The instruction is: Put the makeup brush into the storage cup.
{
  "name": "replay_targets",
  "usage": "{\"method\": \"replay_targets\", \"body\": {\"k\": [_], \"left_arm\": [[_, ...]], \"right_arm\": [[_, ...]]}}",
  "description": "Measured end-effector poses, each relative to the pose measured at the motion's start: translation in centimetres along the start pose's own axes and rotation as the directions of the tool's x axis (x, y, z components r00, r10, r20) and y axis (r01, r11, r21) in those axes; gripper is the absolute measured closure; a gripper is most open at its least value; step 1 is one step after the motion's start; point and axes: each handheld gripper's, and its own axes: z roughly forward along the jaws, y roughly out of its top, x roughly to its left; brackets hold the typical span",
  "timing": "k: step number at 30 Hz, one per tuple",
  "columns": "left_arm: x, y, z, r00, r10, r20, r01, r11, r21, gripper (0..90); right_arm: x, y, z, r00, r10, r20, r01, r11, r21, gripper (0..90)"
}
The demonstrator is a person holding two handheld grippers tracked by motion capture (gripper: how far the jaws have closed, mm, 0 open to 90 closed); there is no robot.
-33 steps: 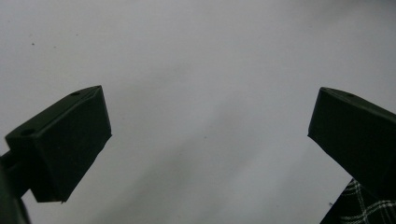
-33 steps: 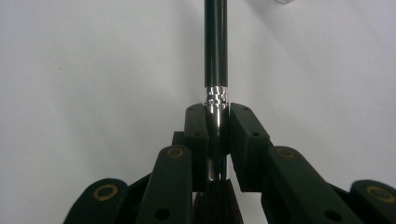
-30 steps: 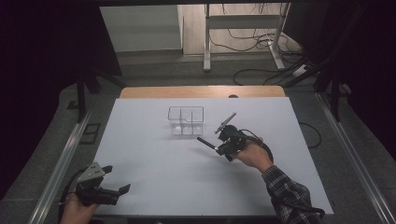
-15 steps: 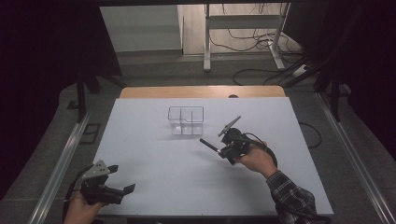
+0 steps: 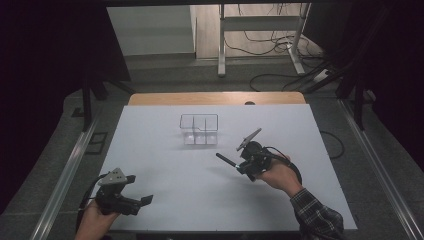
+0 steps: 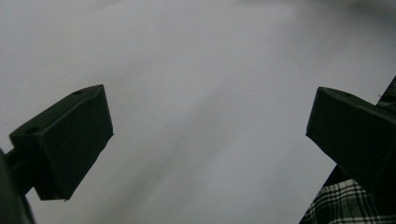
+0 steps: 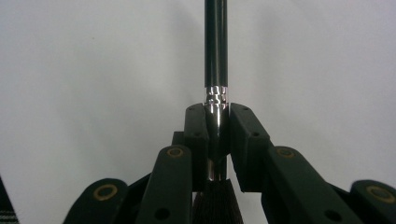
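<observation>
Probably a lab: a white table [image 5: 165, 200] boxed by dark curtains [image 5: 50, 75], floor cables [image 5: 270, 80].

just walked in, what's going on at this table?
A person works at a white table with a gripper in each hand. The right gripper is shut on the metal ferrule of a brush, with the black handle pointing away from the jaws and the bristles back between them. It hovers near a clear divided container that looks empty. The left gripper is open, holding nothing, at the table's near-left corner.
</observation>
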Motion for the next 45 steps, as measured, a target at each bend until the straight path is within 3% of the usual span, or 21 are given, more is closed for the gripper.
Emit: {"method": "replay_targets", "body": {"k": [8,14,25,45], "left_arm": [[-0.8,1.7,1.4,0.9992,0.016,0.036,-0.016,0.9999,0.005,0.8],[-1.4,2.9,2.5,0.9981,0.049,0.038,-0.050,0.9987,0.014,0.0],[-2.0,4.8,4.3,0.9904,0.109,0.085,-0.112,0.9935,0.024,0.0],[-3.1,6.5,6.7,0.9789,0.158,0.129,-0.166,0.9848,0.051,0.0]], "right_arm": [[0.5,-0.3,-0.4,0.9999,-0.005,-0.014,0.006,1.000,0.004,77.3],[0.9,-0.4,-0.5,0.9995,-0.016,-0.029,0.016,1.000,0.012,77.4],[1.4,-0.3,-0.3,0.9985,-0.026,-0.047,0.027,0.999,0.026,77.4],[2.2,0.3,-0.3,0.9954,-0.043,-0.086,0.045,0.999,0.029,77.3]]}}
